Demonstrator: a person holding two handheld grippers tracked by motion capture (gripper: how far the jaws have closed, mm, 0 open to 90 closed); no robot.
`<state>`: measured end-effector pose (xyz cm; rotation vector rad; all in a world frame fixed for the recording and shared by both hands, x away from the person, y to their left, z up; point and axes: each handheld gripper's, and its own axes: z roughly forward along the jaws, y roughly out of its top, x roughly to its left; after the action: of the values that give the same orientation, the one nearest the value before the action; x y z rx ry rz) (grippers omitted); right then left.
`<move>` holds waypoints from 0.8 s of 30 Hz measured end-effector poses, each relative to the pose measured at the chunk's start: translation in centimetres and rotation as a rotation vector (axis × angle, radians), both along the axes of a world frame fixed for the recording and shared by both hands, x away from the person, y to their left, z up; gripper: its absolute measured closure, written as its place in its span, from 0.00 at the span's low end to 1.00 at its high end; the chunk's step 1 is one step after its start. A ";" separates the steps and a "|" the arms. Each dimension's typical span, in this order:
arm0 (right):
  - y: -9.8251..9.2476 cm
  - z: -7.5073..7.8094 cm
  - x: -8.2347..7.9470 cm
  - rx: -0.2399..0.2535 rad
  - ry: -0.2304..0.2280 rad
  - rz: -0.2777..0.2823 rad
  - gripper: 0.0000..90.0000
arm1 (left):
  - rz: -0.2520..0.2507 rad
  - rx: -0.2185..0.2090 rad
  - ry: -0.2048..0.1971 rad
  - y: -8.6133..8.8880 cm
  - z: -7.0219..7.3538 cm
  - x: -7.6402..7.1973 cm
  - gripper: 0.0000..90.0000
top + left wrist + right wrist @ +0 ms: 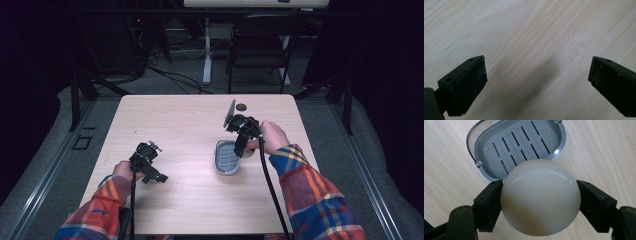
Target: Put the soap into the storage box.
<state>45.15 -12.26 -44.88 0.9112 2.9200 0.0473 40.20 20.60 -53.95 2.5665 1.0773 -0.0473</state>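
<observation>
Both sleeves are plaid flannel, orange-red with blue and yellow stripes. The black left gripper (148,162) and black right gripper (241,134) have chunky blocky jaws with small screw holes. Each trails a black cable.

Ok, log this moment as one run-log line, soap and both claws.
right claw: shut on soap bar, over soap dish edge | left claw: open, nothing between, above table | soap not yet in dish

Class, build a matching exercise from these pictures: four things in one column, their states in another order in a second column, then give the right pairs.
Things
1. right gripper
2. left gripper
3. soap dish
4. round soap

States
A. grey, slotted, empty
B. open over bare table
C. cream, clamped between two pads
D. shut on a rounded thing

Pairs: 1-D, 2-B, 3-A, 4-C
</observation>
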 end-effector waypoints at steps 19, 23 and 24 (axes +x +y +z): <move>3.1 -1.4 0.6 -0.012 0.016 0.054 0.27 | -0.003 -0.001 0.001 0.1 0.0 0.0 0.02; 3.7 -1.7 0.8 -0.010 0.020 0.063 0.27 | -0.003 -0.003 0.001 0.1 0.0 0.0 0.02; 3.9 -1.8 0.8 -0.009 0.024 0.065 0.27 | -0.002 -0.002 0.001 0.1 0.0 0.0 0.02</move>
<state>45.96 -8.38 -46.67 0.8209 2.9689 0.0280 40.20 20.66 -53.97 2.5663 1.0740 -0.0501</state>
